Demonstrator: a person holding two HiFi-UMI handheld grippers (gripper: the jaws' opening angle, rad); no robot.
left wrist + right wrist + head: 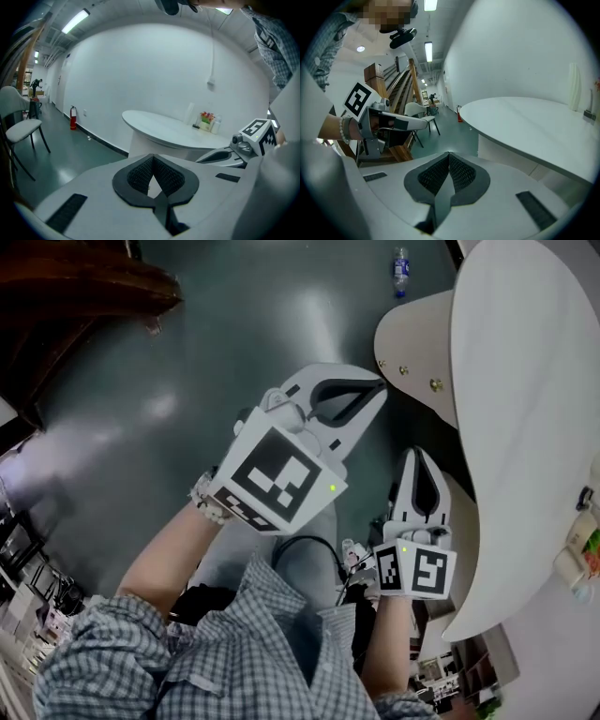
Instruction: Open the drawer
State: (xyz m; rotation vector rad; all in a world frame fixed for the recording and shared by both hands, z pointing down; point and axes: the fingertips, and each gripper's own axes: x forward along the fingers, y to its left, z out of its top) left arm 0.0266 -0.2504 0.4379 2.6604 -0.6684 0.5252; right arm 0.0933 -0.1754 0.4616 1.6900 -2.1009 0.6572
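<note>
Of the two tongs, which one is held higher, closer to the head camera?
The left tongs: they look much larger there than the right tongs, which hang lower beside the white table.

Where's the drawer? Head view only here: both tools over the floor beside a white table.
Observer: None shows in any view. The left gripper view has the white table before a bare white wall.
Operator: Tools holding anything?
Observer: No. The left tool and right tool each show tips together, nothing between.
Operator: Anything else nearby?
Observer: A red fire extinguisher stands by that wall.
</note>
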